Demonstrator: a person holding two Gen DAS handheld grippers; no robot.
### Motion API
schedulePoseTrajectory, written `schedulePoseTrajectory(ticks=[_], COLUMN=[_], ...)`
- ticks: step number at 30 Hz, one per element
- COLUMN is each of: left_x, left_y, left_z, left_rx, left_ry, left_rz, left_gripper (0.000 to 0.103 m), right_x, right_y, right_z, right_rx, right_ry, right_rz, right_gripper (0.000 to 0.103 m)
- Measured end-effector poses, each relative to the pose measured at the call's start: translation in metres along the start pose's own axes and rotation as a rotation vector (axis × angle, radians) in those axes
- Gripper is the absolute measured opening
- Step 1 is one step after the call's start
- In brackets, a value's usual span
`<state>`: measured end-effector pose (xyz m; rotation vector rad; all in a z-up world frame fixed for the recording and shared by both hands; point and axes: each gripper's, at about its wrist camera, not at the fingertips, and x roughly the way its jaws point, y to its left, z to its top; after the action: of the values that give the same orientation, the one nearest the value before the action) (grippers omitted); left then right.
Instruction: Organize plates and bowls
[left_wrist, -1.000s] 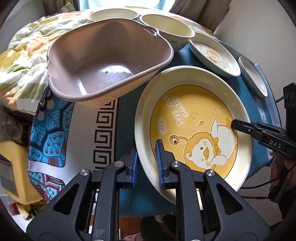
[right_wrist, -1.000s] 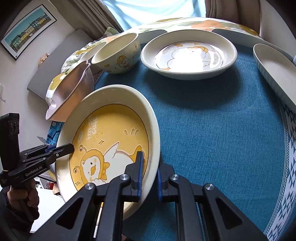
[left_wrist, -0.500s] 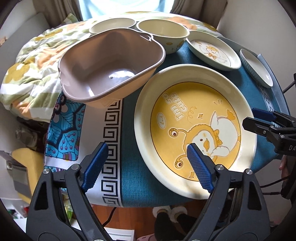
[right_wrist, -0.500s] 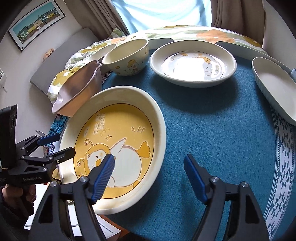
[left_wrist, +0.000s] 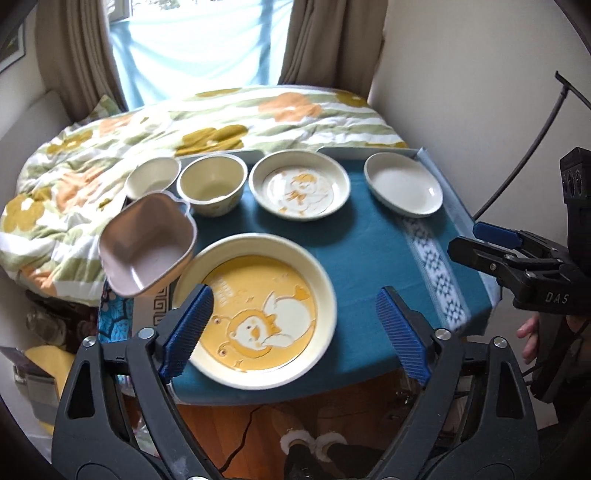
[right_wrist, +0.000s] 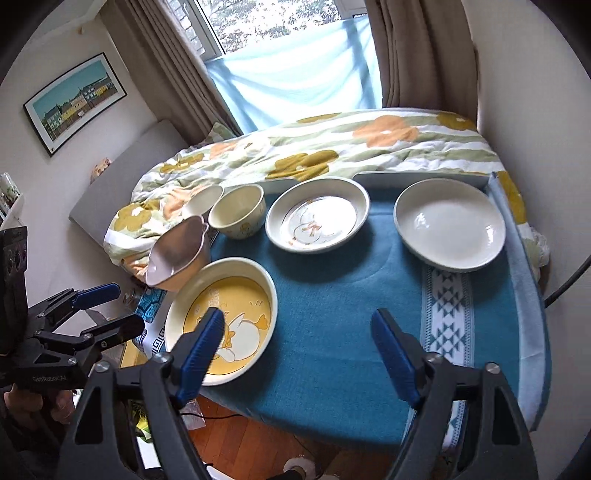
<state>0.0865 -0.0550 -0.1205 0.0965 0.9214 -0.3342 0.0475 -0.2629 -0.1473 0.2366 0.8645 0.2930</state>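
A large yellow duck plate (left_wrist: 258, 310) (right_wrist: 225, 317) lies flat on the blue cloth at the table's front left. My left gripper (left_wrist: 295, 332) is open, raised above and in front of it. My right gripper (right_wrist: 295, 354) is open over the front of the table, right of the plate. A pink square bowl (left_wrist: 147, 243) (right_wrist: 177, 254) sits tilted at the plate's left. Behind stand a cream bowl (left_wrist: 212, 184) (right_wrist: 238, 210), a small bowl (left_wrist: 151, 177) (right_wrist: 201, 199), a duck dish (left_wrist: 299, 184) (right_wrist: 317, 218) and a white dish (left_wrist: 402, 182) (right_wrist: 448, 229).
The table (left_wrist: 369, 240) is small, with its front edge just below the grippers and wooden floor (left_wrist: 332, 417) beneath. A flowered quilt (left_wrist: 221, 118) lies on the bed behind and to the left. A wall (left_wrist: 461, 74) stands close on the right.
Both grippers let go of the yellow plate's rim, opened wide and pulled back and up. The plate now rests flat on the cloth.
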Motion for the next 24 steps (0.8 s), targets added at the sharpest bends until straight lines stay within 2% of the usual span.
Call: schedulePoseTrajectory(ticks=[1,3,5,9,14,17,21,24], left_x=[-0.004,-0.009,-0.004,0.016,0.055,0.097,0.169,0.227], left_y=[-0.014,-0.035,-0.054,-0.082,-0.113,-0.127,-0.138,-0.140], left_z=[0.007,0.023,0.041,0.086,0.151,0.184,0.214,0.225], left_rx=[0.022,0.070,0.114,0.166,0.247,0.293,0.352,0.367], left_ry=[-0.022,-0.068,-0.076,-0.065,-0.050,0.008,0.104,0.190], left_rz=[0.007,0.002,-0.034,-0.176,-0.333,-0.396,-0.433,-0.458], left_gripper=[0.103,0.103,0.103,0.103,0.103,0.103,0.102,0.098], right_x=[-0.012,-0.033,-0.049,-0.065,-0.071,-0.058,-0.031,-0.007], right_y=[-0.006,-0.018,-0.031,-0.057,-0.094,-0.119,-0.156,-0.180], right_z=[0.003,0.009,0.016,0.033,0.050,0.058,0.057,0.053], right_rx=[0.007,0.016,0.021,0.045,0.191,0.268,0.429,0.530], right_ry=[-0.029,-0.081,-0.120,-0.115,-0.161,-0.129,-0.097,-0.086], right_rz=[-0.014,-0.043,-0.085,-0.174,-0.239,-0.287,-0.268,-0.275], right_gripper=[0.103,0.103,0.103,0.103,0.103,0.103,0.103,0.103])
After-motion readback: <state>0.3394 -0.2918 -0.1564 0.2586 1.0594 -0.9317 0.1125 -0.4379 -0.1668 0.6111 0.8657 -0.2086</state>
